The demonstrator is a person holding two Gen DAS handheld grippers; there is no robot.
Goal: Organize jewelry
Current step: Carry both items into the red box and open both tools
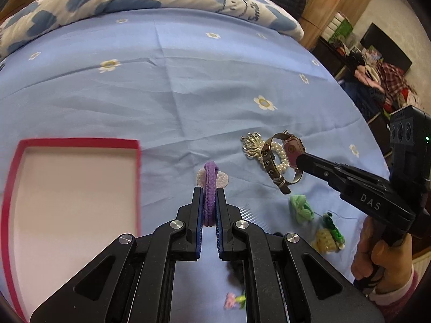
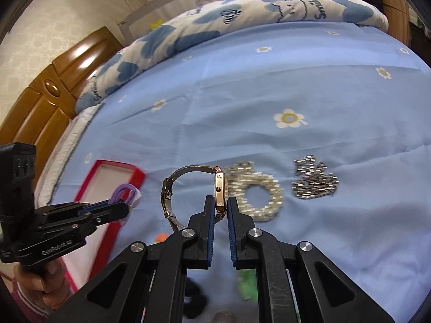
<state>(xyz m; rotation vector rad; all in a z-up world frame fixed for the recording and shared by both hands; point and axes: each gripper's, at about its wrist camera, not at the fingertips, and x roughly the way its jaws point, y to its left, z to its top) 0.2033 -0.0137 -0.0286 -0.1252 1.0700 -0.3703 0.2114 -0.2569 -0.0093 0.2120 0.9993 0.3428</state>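
On the bed, red box [image 1: 72, 145] empty, left jaws clamping purple hair tie [image 1: 210, 188], right jaws clamping watch [image 2: 218, 188].

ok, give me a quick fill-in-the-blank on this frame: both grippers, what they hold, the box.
1. The left gripper has its fingers shut on a ____ hair tie.
2. The right gripper pinches the case of a ____, its strap hanging free.
3. The red-rimmed box on the blue sheet holds ____.
4. The pearl bracelet lies between the right gripper and a ____ chain pile.

Missing words: purple; watch; nothing; silver
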